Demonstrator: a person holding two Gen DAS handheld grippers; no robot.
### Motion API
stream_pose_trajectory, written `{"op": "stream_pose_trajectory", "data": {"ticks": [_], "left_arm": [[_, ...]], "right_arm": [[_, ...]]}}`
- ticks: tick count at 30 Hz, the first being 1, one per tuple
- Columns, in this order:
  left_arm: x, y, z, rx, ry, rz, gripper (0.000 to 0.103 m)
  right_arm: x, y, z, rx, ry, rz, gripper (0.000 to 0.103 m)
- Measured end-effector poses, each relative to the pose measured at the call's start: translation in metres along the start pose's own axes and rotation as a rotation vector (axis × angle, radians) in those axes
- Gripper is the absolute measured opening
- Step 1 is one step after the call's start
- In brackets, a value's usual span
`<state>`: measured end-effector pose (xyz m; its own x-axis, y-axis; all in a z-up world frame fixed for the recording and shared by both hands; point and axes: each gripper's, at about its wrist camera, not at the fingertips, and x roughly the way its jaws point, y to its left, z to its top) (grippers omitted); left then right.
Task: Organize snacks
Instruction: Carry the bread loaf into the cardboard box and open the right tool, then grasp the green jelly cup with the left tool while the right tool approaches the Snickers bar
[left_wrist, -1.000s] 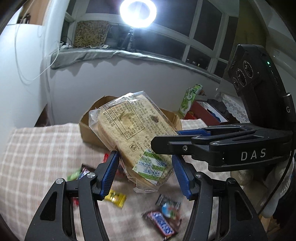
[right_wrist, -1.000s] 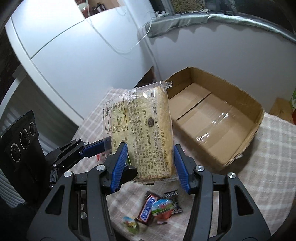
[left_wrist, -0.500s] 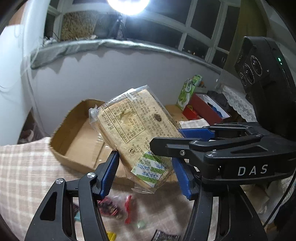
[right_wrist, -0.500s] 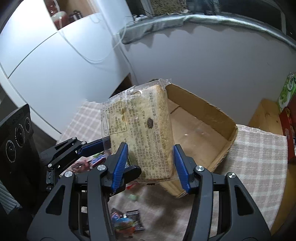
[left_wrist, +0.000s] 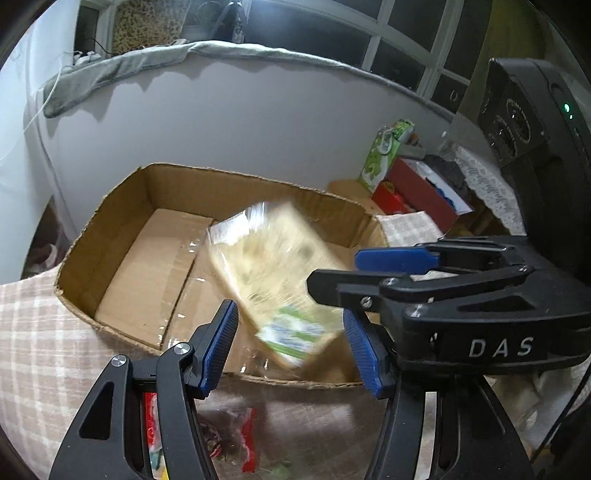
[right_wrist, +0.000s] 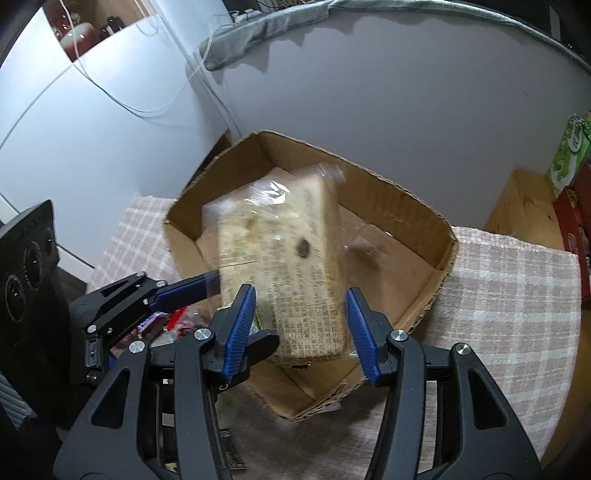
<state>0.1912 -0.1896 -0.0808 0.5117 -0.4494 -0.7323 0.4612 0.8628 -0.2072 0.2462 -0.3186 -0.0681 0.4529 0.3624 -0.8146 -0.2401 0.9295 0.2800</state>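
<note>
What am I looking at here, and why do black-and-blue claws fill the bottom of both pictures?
There is no robot. A person holds a two-finger, clamp-like tool in each hand, and a fisheye camera on each one looks forward along its fingers. One picture is taken from the left tool, the other from the right tool. Each picture also shows the other tool coming in from the side. Between the blue pads is a wrapped bread package, over an open cardboard box. The package is blurred, so I cannot tell whether the pads press on it. The box stands on a checked cloth, and small candy wrappers lie in front of it.
</note>
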Motion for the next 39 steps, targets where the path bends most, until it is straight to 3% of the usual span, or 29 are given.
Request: {"op": "stream_pose_trajectory", "data": {"ticks": [10, 20, 23, 30, 39], "left_arm": [[-0.019, 0.006, 0.000, 0.000, -0.032, 0.002, 0.058], [-0.063, 0.020, -0.010, -0.025, -0.091, 0.025, 0.058], [-0.081, 0.024, -0.016, -0.027, -0.116, 0.031, 0.058], [-0.118, 0.031, -0.042, -0.034, -0.164, 0.038, 0.058], [-0.146, 0.025, -0.096, -0.021, -0.156, 0.051, 0.058]], "right_arm": [[-0.012, 0.002, -0.007, 0.006, -0.030, -0.017, 0.054], [-0.045, 0.016, -0.019, -0.011, -0.082, -0.031, 0.055], [-0.057, 0.021, -0.025, -0.023, -0.105, -0.034, 0.064], [-0.076, 0.038, -0.051, -0.085, -0.130, -0.017, 0.068], [-0.082, 0.064, -0.112, -0.171, -0.122, 0.002, 0.068]]}}
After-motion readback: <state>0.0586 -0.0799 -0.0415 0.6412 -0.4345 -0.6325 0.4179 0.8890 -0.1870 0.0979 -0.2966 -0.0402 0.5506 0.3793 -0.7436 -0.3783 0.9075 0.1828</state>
